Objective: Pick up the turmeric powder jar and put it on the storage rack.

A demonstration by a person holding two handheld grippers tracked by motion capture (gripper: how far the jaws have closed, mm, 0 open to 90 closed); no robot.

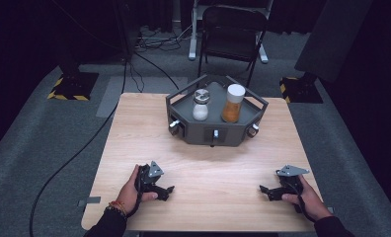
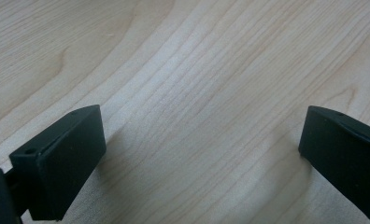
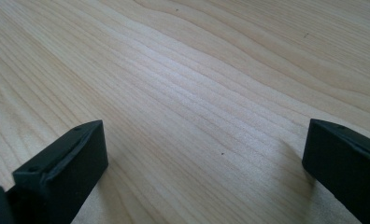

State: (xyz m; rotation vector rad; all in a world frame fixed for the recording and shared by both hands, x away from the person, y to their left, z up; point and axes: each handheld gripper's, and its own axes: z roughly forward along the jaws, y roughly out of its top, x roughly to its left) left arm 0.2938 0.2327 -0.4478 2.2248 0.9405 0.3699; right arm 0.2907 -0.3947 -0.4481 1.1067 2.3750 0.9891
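A grey hexagonal tray [image 1: 233,132] stands at the far middle of the wooden table [image 1: 203,163]. In it stand a glass shaker of white powder [image 1: 201,104] with a metal cap and an orange jar [image 1: 232,103] with a white lid. My left gripper [image 1: 166,191] rests on the table near the front left, held by a hand, its jaws wide apart over bare wood [image 2: 197,116]. My right gripper [image 1: 265,190] rests near the front right, also open, with nothing but wood [image 3: 197,107] between its fingers.
The tray has small knobs [image 1: 174,124] on its front faces. A black folding chair [image 1: 231,29] stands beyond the table, with cables [image 1: 154,42] and stand bases [image 1: 75,84] on the grey floor. A wide stretch of table lies between the grippers and the tray.
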